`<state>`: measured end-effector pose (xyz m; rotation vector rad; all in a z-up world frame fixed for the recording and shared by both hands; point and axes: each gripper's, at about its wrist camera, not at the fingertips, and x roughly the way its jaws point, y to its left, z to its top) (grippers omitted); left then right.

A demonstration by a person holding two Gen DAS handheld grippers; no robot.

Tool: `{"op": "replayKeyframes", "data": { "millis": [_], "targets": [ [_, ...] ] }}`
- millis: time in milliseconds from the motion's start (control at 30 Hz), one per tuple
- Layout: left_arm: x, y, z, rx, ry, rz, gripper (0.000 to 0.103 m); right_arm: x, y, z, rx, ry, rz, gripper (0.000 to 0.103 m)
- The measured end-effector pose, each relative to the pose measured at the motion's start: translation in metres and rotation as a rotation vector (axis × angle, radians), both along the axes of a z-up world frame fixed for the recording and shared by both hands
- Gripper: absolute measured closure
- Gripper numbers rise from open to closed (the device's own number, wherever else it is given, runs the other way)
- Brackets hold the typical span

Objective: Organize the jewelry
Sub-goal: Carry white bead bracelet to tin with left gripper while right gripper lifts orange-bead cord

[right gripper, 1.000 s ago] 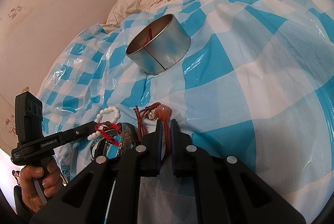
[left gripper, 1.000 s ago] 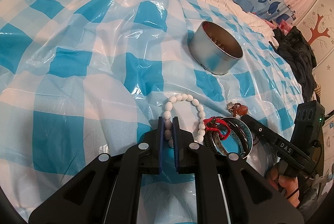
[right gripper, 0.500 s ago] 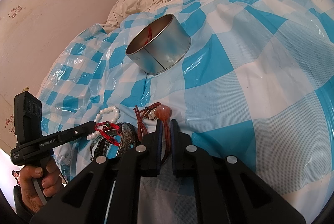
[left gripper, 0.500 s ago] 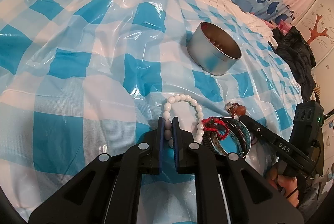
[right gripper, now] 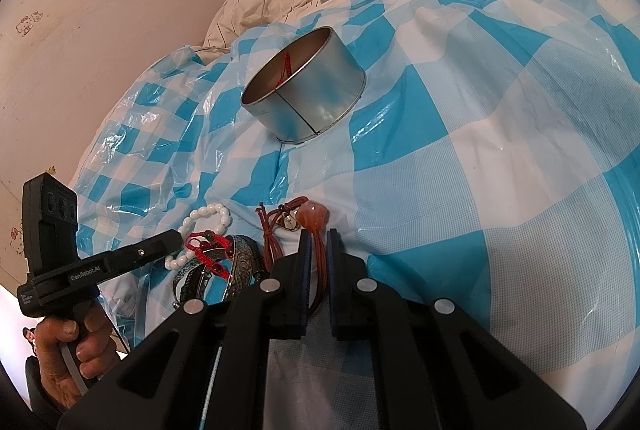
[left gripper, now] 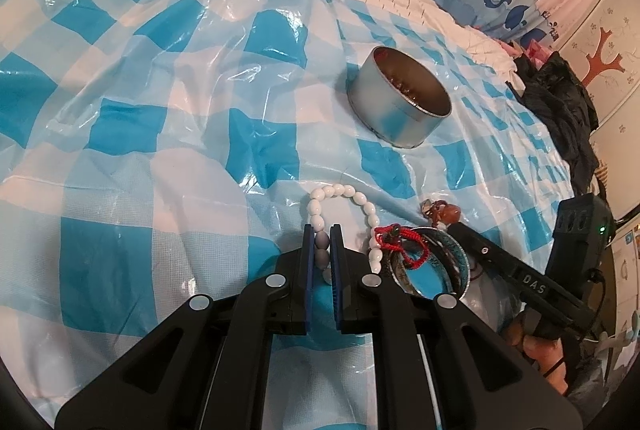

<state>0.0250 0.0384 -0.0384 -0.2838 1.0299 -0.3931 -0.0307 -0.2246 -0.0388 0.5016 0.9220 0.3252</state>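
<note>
We count two grippers, the left gripper (left gripper: 322, 236) and the right gripper (right gripper: 316, 242). There is one round metal tin (left gripper: 400, 109), one white bead bracelet (left gripper: 340, 191), one red cord bracelet (left gripper: 400, 244), one brown cord necklace (right gripper: 318, 258) with an orange stone, and at least two metal bangles (left gripper: 444, 262), stacked so we cannot tell exactly.

Both grippers angle downward, side by side. The left gripper (left gripper: 322, 242) has its jaws pinched tight on the white bead bracelet (left gripper: 338, 211), beads caught between the blue pads. In the right wrist view its handle sits at eight o'clock, wrapped by the person's left hand (right gripper: 74, 346). The right gripper (right gripper: 316, 250) has its jaws clamped on the brown cord necklace (right gripper: 318, 262). From the left wrist view its body reaches in from four o'clock, the right hand (left gripper: 532, 340) only partly visible.
</note>
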Motion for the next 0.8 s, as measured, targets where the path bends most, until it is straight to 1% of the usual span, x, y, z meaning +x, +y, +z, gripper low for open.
{"op": "replayKeyframes", "data": {
  "millis": [100,300,433,533,633,733,800],
  "targets": [
    [-0.001,0.003,0.000,-0.020,0.000,0.004,0.096,0.000,0.000,0.000,0.001,0.000,0.000,0.097],
    [0.000,0.018,0.002,-0.093,0.008,0.034,0.096,0.000,0.000,0.000,0.002,0.001,0.000,0.097],
    [0.000,0.021,0.006,-0.116,-0.007,0.041,0.096,-0.001,-0.001,0.000,0.006,0.004,-0.002,0.097],
    [0.000,0.019,0.009,-0.105,-0.021,0.039,0.096,0.000,-0.001,0.000,0.012,0.009,-0.006,0.097],
    [0.000,0.020,0.011,-0.113,-0.027,0.041,0.096,0.000,-0.001,0.001,0.021,0.013,-0.012,0.097],
    [0.000,0.022,0.016,-0.135,-0.036,0.035,0.096,-0.001,-0.005,0.004,0.053,0.011,-0.023,0.096],
    [-0.002,0.021,0.022,-0.144,-0.052,0.026,0.096,-0.002,-0.008,0.008,0.094,-0.005,-0.029,0.096]
  ]
}}
